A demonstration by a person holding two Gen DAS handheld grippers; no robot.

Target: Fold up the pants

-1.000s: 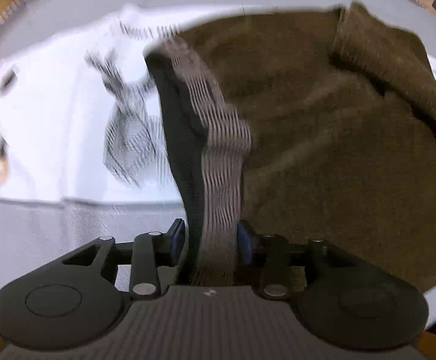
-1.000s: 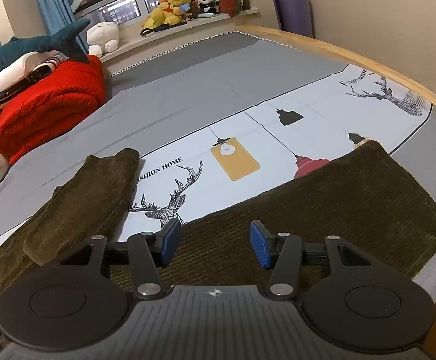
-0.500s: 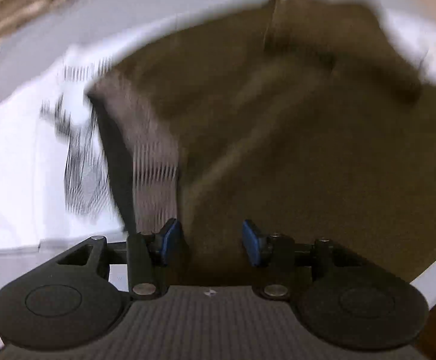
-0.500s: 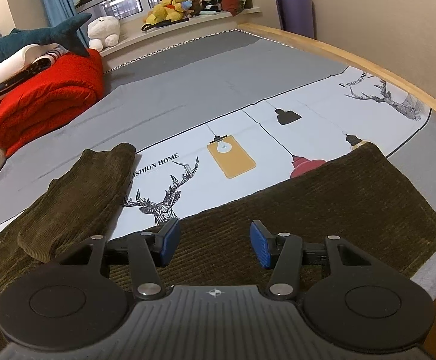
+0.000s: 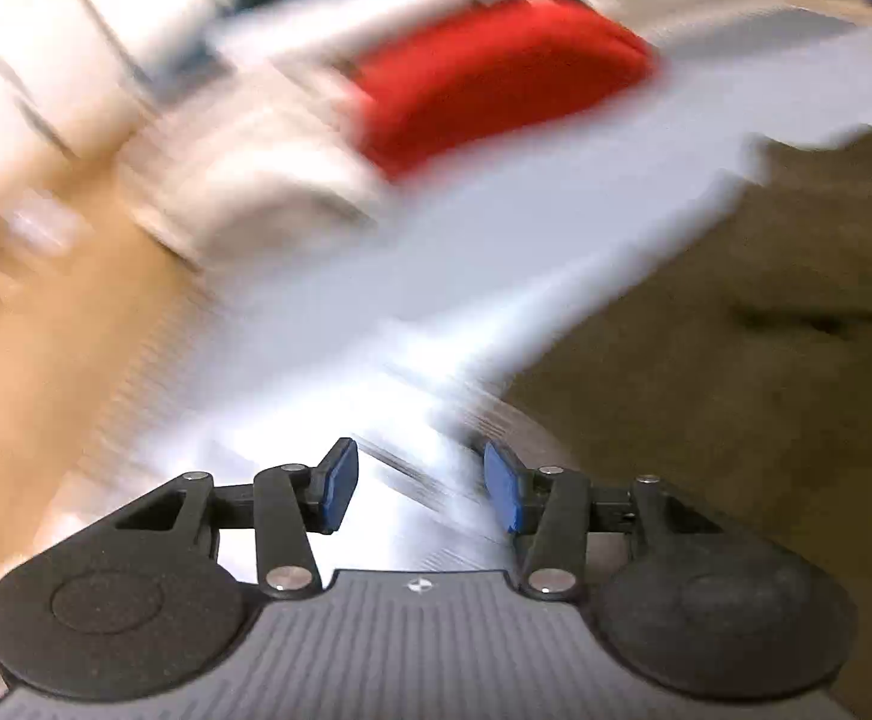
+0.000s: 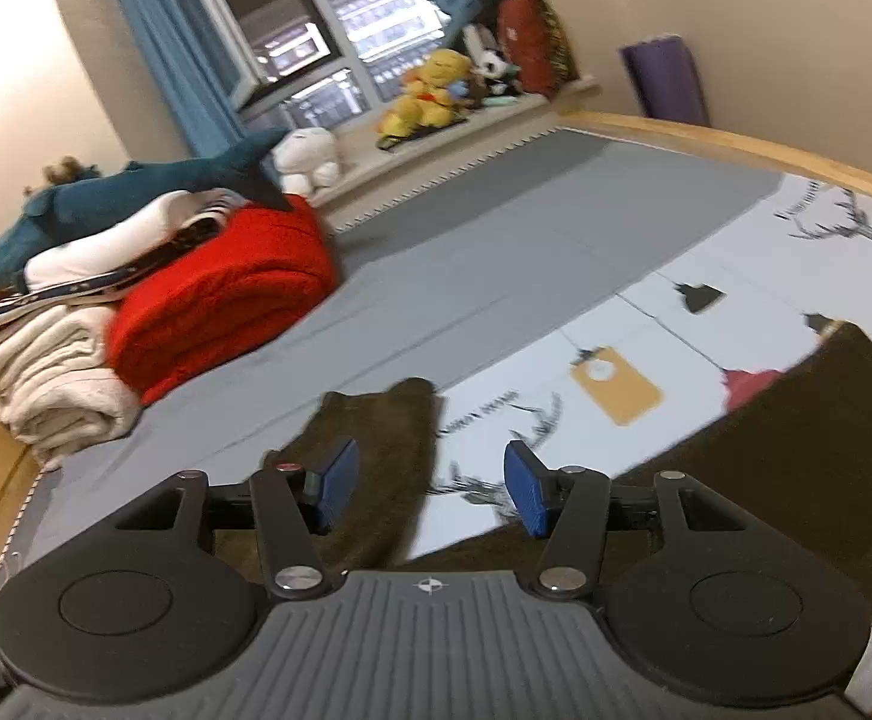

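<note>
Right wrist view: right gripper [image 6: 425, 489], lower centre of the frame, blue pads [image 6: 335, 483] parted with nothing between them, jaws opening, released. Directly beyond the pads, brown corduroy pants [image 6: 376, 438] lie flat on the bed: one folded-over leg end runs up the lower centre, a second broad stretch of the same cloth fills the lower right corner up to the right edge. Between the two stretches, a white printed panel of the bedsheet [image 6: 646, 324] with a deer drawing, a yellow tag motif and black lamp motifs; the rest of the sheet is grey, reaching to the upper centre. Left of centre, a folded red blanket [image 6: 226, 294] on the sheet, touching a stack of cream towels [image 6: 52, 384] at the left edge; a white garment and a teal plush shark [image 6: 136, 192] lie on top of the pile. Upper centre, a window sill with a yellow plush toy [image 6: 430, 96] and a white plush toy [image 6: 310, 159]; blue curtains [image 6: 172, 48] beside the window. Upper right, a purple rolled mat [image 6: 664, 81] against the wall; a wooden bed rim [image 6: 736, 141] curves along the right. Left wrist view: heavily blurred by motion. Left gripper [image 5: 421, 486], lower centre, blue pads apart, nothing gripped, released. Pants [image 5: 766, 330] fill the right half of the frame, lying on the grey sheet; the red blanket is a smear at upper centre.
</note>
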